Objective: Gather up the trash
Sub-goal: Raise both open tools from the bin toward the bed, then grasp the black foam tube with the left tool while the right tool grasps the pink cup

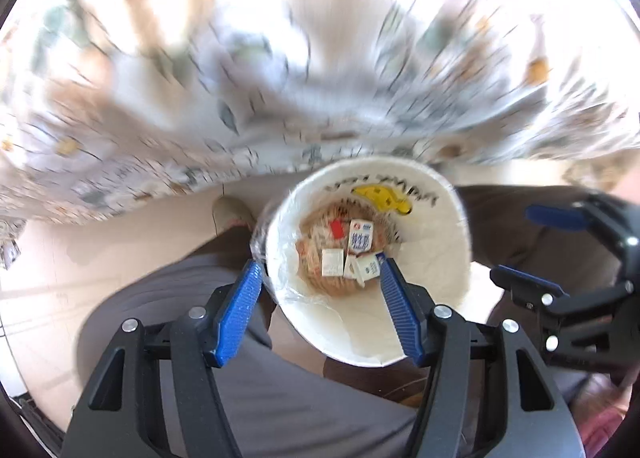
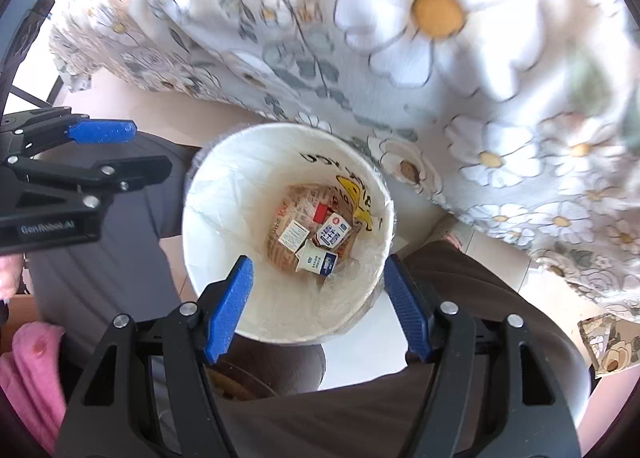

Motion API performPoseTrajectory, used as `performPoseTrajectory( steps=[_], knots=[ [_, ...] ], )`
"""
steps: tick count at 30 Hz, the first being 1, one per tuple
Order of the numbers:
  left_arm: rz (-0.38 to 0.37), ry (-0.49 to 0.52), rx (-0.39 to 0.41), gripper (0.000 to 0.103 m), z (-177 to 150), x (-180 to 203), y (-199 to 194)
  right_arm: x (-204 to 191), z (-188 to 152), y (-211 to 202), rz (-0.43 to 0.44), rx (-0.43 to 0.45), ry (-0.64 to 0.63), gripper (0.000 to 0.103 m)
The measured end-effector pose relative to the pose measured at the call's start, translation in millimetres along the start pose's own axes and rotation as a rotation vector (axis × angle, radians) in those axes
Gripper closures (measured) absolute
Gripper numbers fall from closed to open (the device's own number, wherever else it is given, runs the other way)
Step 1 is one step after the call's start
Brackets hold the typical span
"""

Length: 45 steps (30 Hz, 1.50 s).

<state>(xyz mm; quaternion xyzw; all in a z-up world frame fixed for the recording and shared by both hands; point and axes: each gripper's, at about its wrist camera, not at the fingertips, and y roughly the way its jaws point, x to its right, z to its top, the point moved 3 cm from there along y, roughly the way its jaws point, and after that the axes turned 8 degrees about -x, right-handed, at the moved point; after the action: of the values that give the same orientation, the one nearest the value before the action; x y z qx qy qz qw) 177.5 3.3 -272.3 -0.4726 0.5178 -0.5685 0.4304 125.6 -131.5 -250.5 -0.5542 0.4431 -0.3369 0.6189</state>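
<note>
A white trash bin (image 1: 436, 298) with a clear liner stands on the floor, seen from above between a person's legs. At its bottom lie several small milk cartons (image 1: 359, 238) and a red scrap on brown paper. My left gripper (image 1: 319, 268) hangs high over the bin, open, with nothing between its blue fingers (image 1: 240, 306). Beside it on the right is my right gripper (image 1: 512, 242), also open. In the right wrist view the same bin (image 2: 224, 217) and cartons (image 2: 332, 236) lie below my open, empty right gripper (image 2: 318, 261). My left gripper (image 2: 151, 147) shows at the left edge.
A daisy-print tablecloth (image 2: 440, 57) hangs over the table edge just behind the bin. The person's trouser legs (image 1: 192, 298) flank the bin, with a shoe (image 1: 232, 209) on the pale floor. Pink cloth (image 2: 32, 362) sits at the lower left.
</note>
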Motion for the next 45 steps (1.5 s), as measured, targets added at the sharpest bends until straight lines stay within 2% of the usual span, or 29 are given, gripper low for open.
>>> performPoseTrajectory(
  steps=[5,12,15,18,22,25,31,38,45],
  knots=[
    [-0.005,0.020,0.123,0.035,-5,-4,-64,0,-4,-57,-0.016,0.101,-0.019,0.035],
    [0.008,0.075,0.300,0.027,6,-8,-148,5,7,-142,-0.073,0.266,-0.046,0.035],
    [0.044,0.109,0.390,0.020,17,-7,-181,9,17,-179,-0.081,0.341,-0.045,0.035],
    [0.116,0.173,0.490,0.014,29,-6,-208,13,31,-214,-0.091,0.412,-0.049,0.032],
    [0.180,0.264,0.564,0.012,53,-5,-235,23,58,-247,-0.131,0.484,-0.061,0.032],
    [0.187,0.302,0.590,0.011,77,-7,-247,29,84,-267,-0.153,0.534,-0.062,0.029],
    [0.156,0.367,0.602,0.011,131,-17,-256,44,143,-299,-0.159,0.625,-0.050,0.025],
    [0.155,0.454,0.603,0.011,202,-28,-249,66,226,-307,-0.098,0.644,-0.024,0.025],
    [0.173,0.533,0.539,0.011,282,-34,-219,84,317,-296,-0.062,0.651,0.004,0.025]
  ],
)
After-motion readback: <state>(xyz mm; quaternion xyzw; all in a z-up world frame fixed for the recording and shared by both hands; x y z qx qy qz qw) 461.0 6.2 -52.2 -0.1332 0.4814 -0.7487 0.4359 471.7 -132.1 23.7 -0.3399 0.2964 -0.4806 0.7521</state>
